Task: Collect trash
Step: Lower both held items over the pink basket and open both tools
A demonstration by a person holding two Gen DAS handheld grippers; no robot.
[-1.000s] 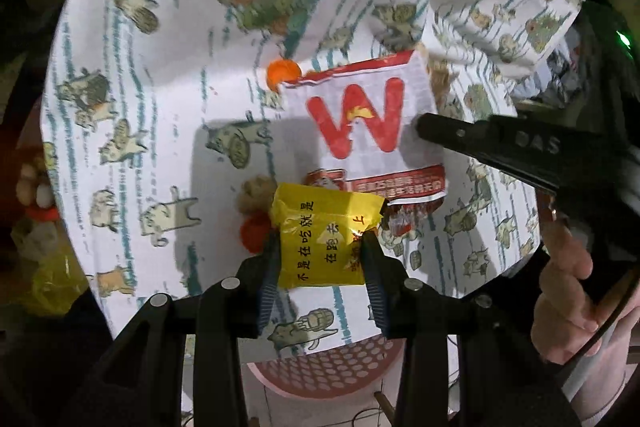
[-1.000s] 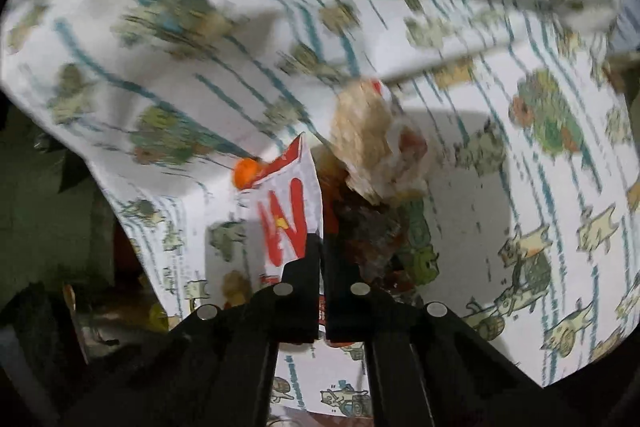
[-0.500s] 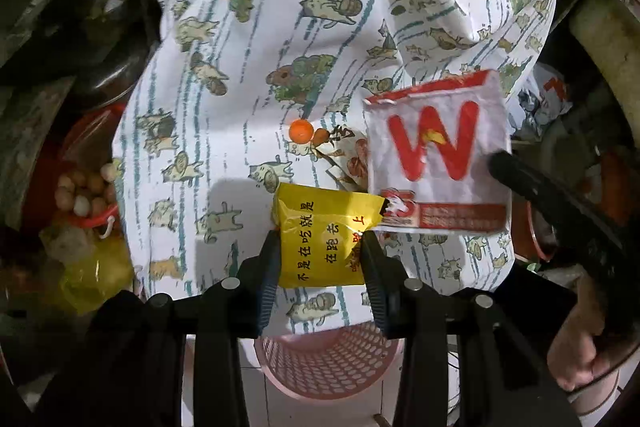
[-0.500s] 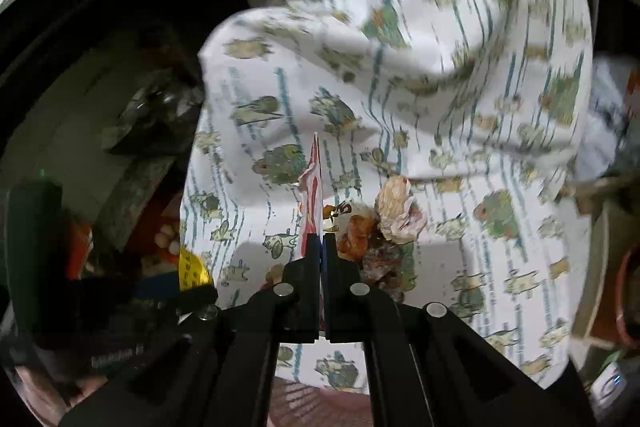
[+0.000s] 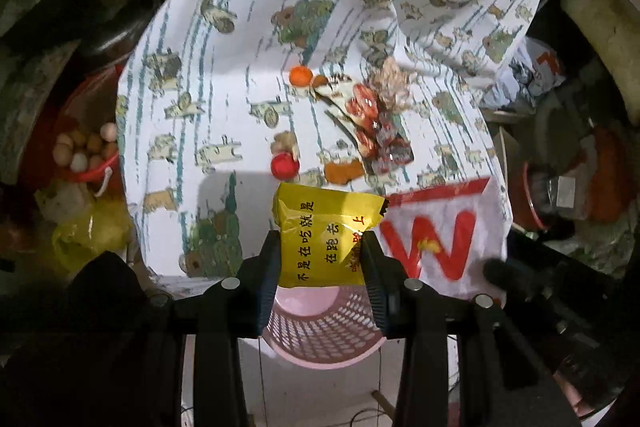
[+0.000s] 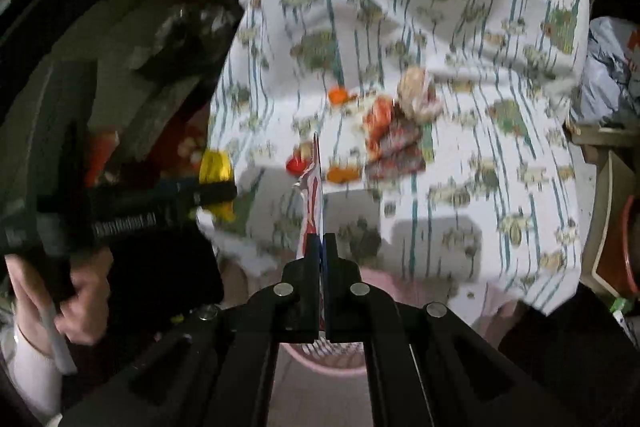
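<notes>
Yellow foil of a snack wrapper [image 5: 326, 235] is clamped between the pads of the left gripper [image 5: 320, 259]. Both wrappers have been lifted off the printed cloth [image 5: 224, 75] and carried back since a second ago, so they are now poised over the pink basket [image 5: 324, 331]; dropping appears to be next. Further right, the white wrapper with the red W [image 5: 440, 239] is pinched edge-on in the tightly closed right gripper [image 6: 321, 267]. Fruit scraps [image 5: 372, 123] are left on the cloth.
</notes>
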